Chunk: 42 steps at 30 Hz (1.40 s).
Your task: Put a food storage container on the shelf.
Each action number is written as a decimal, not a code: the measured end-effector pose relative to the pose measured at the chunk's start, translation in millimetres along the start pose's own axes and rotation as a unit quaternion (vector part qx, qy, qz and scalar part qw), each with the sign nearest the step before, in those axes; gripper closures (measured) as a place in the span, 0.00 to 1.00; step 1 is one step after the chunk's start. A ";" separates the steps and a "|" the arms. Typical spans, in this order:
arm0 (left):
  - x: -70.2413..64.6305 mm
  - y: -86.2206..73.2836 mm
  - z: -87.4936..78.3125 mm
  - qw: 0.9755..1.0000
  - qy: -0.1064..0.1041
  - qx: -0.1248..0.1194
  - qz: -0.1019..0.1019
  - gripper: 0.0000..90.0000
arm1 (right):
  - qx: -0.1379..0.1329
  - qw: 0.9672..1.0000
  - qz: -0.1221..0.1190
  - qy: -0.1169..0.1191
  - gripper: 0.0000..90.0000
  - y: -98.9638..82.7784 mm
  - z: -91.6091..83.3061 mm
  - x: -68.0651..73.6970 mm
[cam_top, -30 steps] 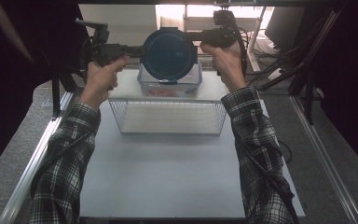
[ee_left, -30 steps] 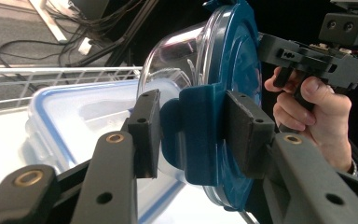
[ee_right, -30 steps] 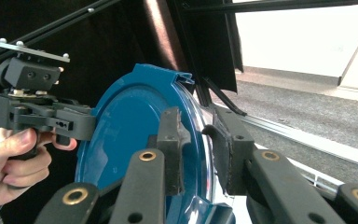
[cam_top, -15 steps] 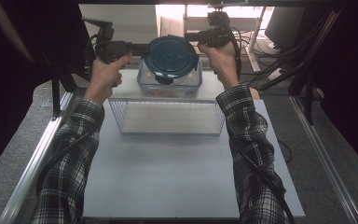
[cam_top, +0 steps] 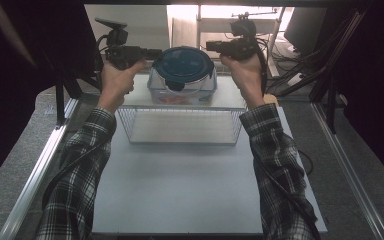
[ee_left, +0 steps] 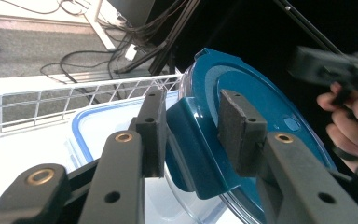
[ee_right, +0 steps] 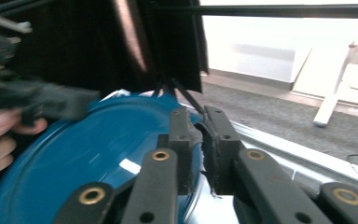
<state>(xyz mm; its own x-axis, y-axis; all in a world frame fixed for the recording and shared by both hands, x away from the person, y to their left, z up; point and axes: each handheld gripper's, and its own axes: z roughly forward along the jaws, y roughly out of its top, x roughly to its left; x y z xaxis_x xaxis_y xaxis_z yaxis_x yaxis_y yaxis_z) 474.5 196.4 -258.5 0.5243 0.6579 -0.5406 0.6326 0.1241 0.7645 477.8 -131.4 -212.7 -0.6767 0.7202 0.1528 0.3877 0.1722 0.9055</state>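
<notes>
Both plaid-sleeved forearms stretch forward, hands raised level with each other. The left gripper (ee_left: 191, 140) holds its jaws apart around a clip tab, having just closed slightly; the right gripper (ee_right: 196, 154), facing it, has pinched nearly shut.

Round blue lid (cam_top: 185, 66) tilted atop the clear container (cam_top: 182, 90).

Lab: framed test table (cam_top: 180, 185), floor cables (ee_left: 98, 56).

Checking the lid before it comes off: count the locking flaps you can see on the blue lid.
2: one flap between the left hand-held gripper's jaws, one flap on the lid's near edge. Others may be hidden.
</notes>
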 end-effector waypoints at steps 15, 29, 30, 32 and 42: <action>-17.3 -60.4 -46.0 0.994 -0.005 -0.011 0.112 1.00 | 0.022 0.999 -0.037 0.014 0.99 -65.9 -31.7 24.9; -14.5 -52.3 -20.3 0.995 0.007 -0.002 0.104 1.00 | 0.026 0.999 -0.006 0.017 0.99 -64.8 -9.7 10.5; -14.2 -51.9 -18.9 0.995 0.007 -0.001 0.103 1.00 | 0.026 1.000 -0.006 0.012 0.99 -64.3 -8.4 9.4; -14.7 -50.7 -16.3 0.995 0.011 0.001 0.104 1.00 | 0.024 1.000 -0.001 0.011 0.99 -63.1 -5.9 6.5; -14.3 -51.1 -14.1 0.994 0.007 -0.003 0.108 0.96 | 0.021 1.000 0.003 -0.004 0.99 -57.0 3.5 -2.0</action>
<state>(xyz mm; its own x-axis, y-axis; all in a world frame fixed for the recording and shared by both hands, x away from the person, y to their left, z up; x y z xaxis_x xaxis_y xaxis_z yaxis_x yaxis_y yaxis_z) 426.7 191.1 -284.9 0.6389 0.6801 -0.3595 0.5030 -0.0158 0.8641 459.2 -140.3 -266.0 -0.6688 0.7272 0.1547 0.4175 0.1952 0.8875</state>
